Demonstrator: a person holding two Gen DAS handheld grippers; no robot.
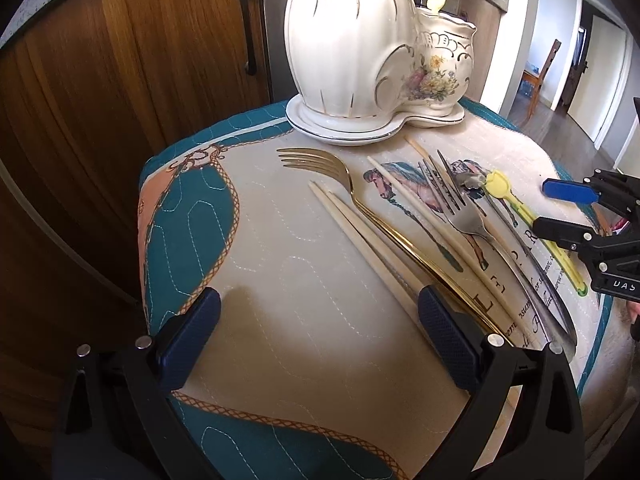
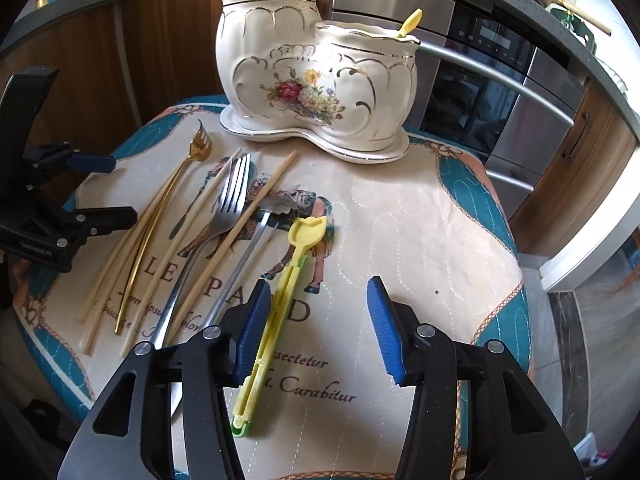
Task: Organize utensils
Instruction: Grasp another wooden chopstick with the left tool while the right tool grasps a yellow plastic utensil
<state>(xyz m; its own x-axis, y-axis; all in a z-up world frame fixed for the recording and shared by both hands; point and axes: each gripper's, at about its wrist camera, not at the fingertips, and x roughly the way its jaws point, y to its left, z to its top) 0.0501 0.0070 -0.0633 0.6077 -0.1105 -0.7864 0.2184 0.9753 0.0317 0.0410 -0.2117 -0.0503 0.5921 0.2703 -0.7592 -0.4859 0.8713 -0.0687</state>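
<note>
Ceramic utensil holder (image 2: 316, 76) at far edge of quilted mat (image 2: 420, 216), straight ahead of right gripper (image 2: 316, 320); two joined compartments on a shared saucer base. Taller compartment: one pale stick tip showing above rim. Lower compartment: yellow plastic utensil (image 2: 409, 23) leaning out over rim. Other contents not visible.

Loose on mat, ahead and left of right gripper: yellow plastic tongs (image 2: 280, 300), lying just inside its left finger (image 2: 252, 332), touching or nearly so; contact not clear. Further left: slim metal tool, silver fork (image 2: 228, 208), chopsticks (image 2: 248, 220), gold fork (image 2: 160, 216).

Right gripper: jaws parted, pads pressing on nothing; right pad well clear of tongs.

Left gripper (image 1: 316, 340): jaws wide apart over bare mat, nothing grasped; chopstick pair (image 1: 360, 236) and gold fork handle just beside its right finger.
</note>
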